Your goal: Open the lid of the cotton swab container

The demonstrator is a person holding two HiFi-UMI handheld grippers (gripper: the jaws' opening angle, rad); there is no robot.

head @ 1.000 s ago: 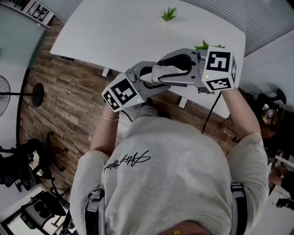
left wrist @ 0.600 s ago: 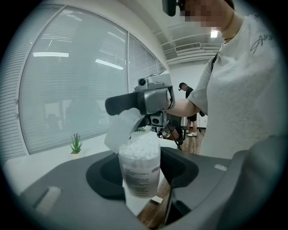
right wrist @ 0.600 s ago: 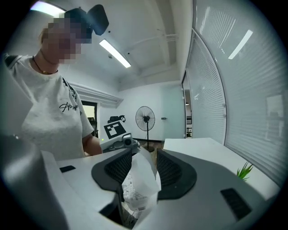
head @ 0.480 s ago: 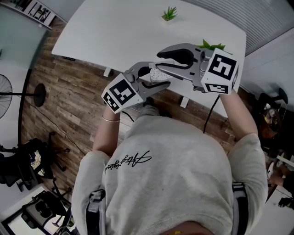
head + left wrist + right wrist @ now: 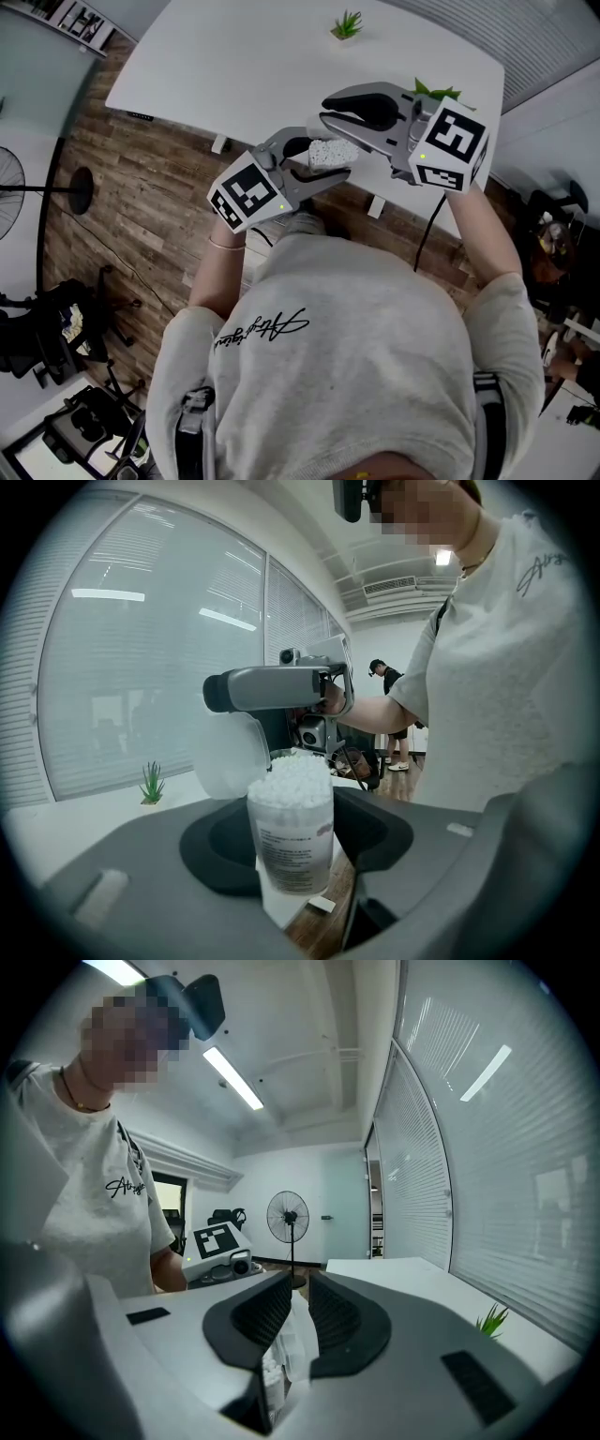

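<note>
A clear cotton swab container (image 5: pixel 292 829), packed with white swabs, stands upright between my left gripper's (image 5: pixel 292 878) jaws, which are shut on its body. Its translucent lid (image 5: pixel 228 754) is flipped up and back on the left side. In the head view the swab tops (image 5: pixel 330 152) show bare, just beyond my left gripper (image 5: pixel 314 167). My right gripper (image 5: pixel 328 120) reaches in above the container from the right. Its jaws have just been closing, and in the right gripper view they (image 5: pixel 289 1302) stand pinched on the lid (image 5: pixel 294 1340).
A white table (image 5: pixel 262 66) lies ahead with a small green plant (image 5: pixel 345 28) on it and another plant (image 5: pixel 429 91) by the right gripper. Wooden floor runs below. A standing fan (image 5: pixel 288 1215) and another person (image 5: pixel 389 714) are further off.
My right gripper has risen and drawn back from over the container, and its jaws have narrowed. The lid swung up with it, so the swab tops now show. The left gripper stayed put.
</note>
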